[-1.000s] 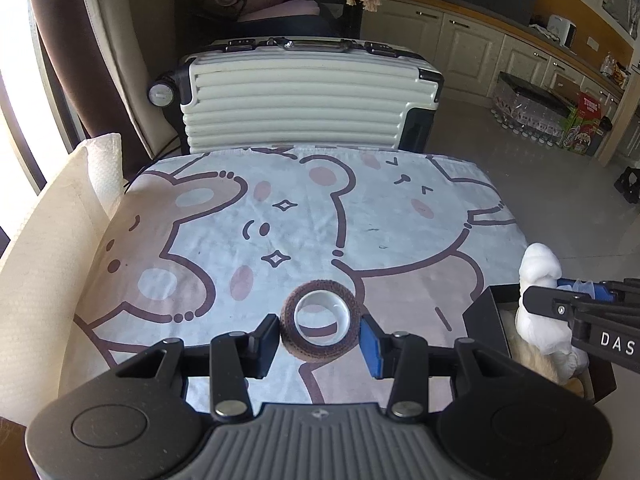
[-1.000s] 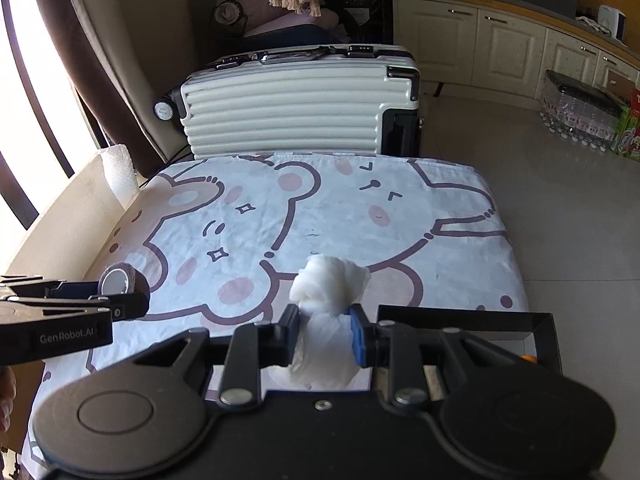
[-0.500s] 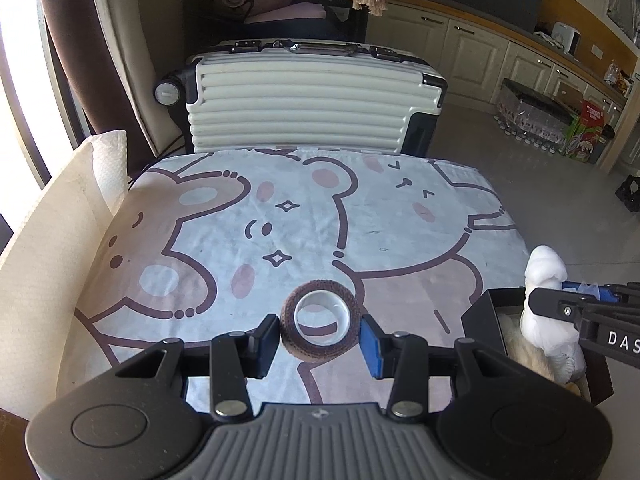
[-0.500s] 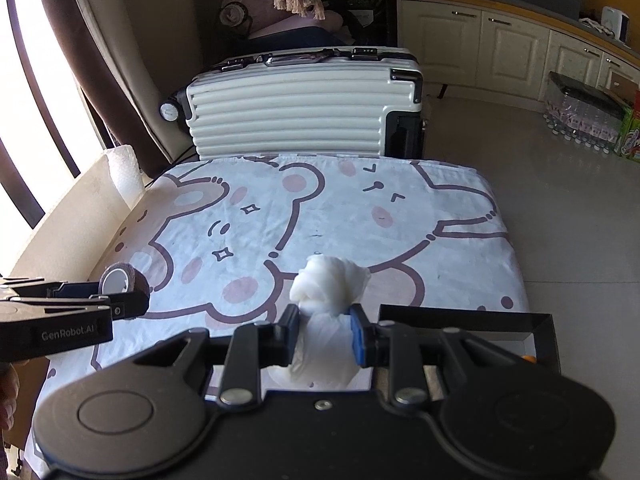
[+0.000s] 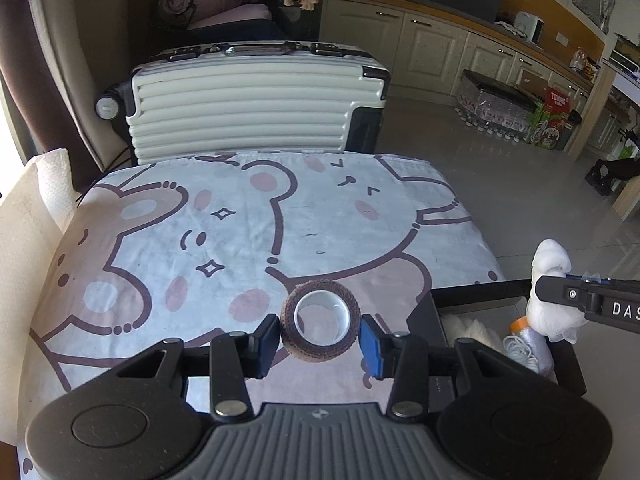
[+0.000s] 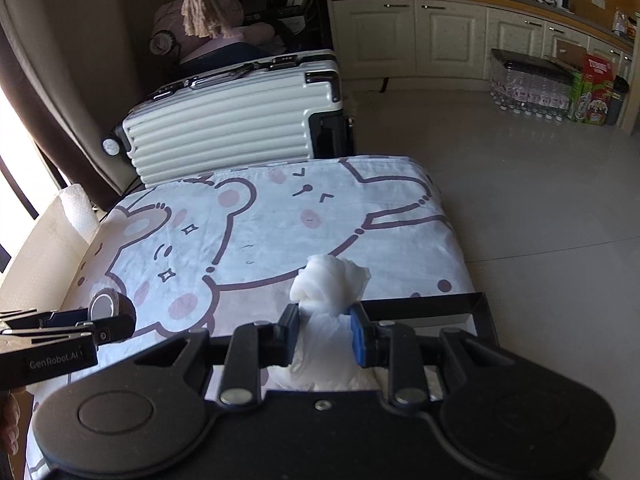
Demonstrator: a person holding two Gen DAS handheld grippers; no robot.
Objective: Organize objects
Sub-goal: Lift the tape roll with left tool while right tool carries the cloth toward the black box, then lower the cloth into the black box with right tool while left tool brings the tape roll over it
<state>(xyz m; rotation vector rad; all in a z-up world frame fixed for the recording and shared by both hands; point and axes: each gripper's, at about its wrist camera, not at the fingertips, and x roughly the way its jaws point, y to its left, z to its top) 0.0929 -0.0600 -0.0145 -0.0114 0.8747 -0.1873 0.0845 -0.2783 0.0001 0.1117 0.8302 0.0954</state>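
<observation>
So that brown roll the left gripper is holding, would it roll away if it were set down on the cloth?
Possibly. The brown roll is a round ring with a hollow core, so on its edge it could roll; laid flat it should stay. Its wrap looks crinkled and fabric-like, so it probably grips rather than slips. The left gripper pinches it without visibly squashing it, so it seems fairly firm.

From my remote station I see a table under a bear-print cloth (image 5: 224, 216), a cream ribbed suitcase (image 5: 248, 112) standing at its far edge, glossy pale floor tiles (image 6: 520, 184) to the right, cream cabinets (image 6: 420, 36) along the far wall, a dark curtain (image 6: 48, 92) at left, and daylight entering there.
</observation>
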